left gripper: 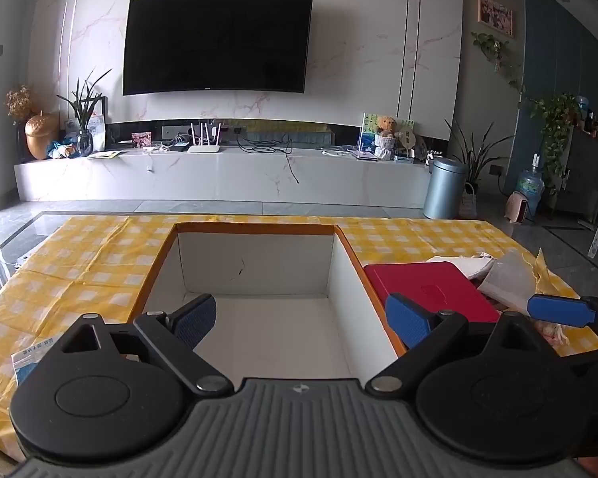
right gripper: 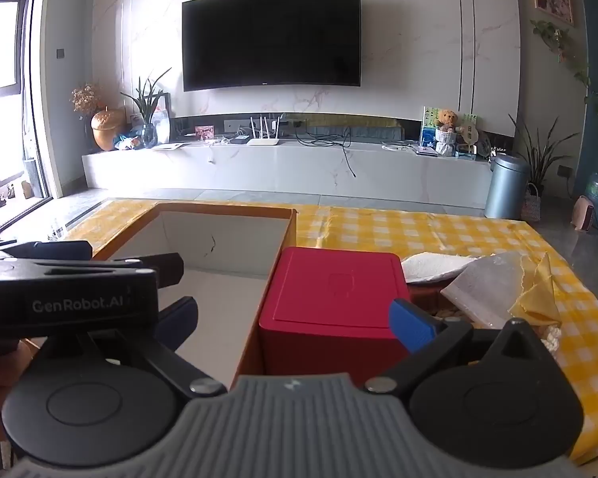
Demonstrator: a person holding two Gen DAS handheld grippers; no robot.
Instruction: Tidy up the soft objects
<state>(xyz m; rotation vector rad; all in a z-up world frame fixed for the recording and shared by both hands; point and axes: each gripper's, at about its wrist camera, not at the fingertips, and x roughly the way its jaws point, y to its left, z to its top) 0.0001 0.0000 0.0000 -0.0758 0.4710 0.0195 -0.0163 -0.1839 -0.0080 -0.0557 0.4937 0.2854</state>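
Left wrist view: our left gripper (left gripper: 303, 324) hangs over open box (left gripper: 259, 267) at frame centre, jaws spread wide, nothing between them. Box looks bare inside, likely meant as bin for soft things. Red box (left gripper: 430, 290) sits just right of it; white cloth (left gripper: 462, 265) beyond, upper right.

Right wrist view: our right gripper (right gripper: 295, 324) aims at red box, jaws apart, empty. Soft pile at right (towel (right gripper: 434, 265), perhaps plastic-wrapped item) waits on yellow checked tablecloth (right gripper: 418, 231).

Your white towel (right gripper: 434, 267) lies crumpled beside the red box (right gripper: 335, 290), touching a grey cloth (right gripper: 486, 290); the open carton (left gripper: 255, 263) sits empty.
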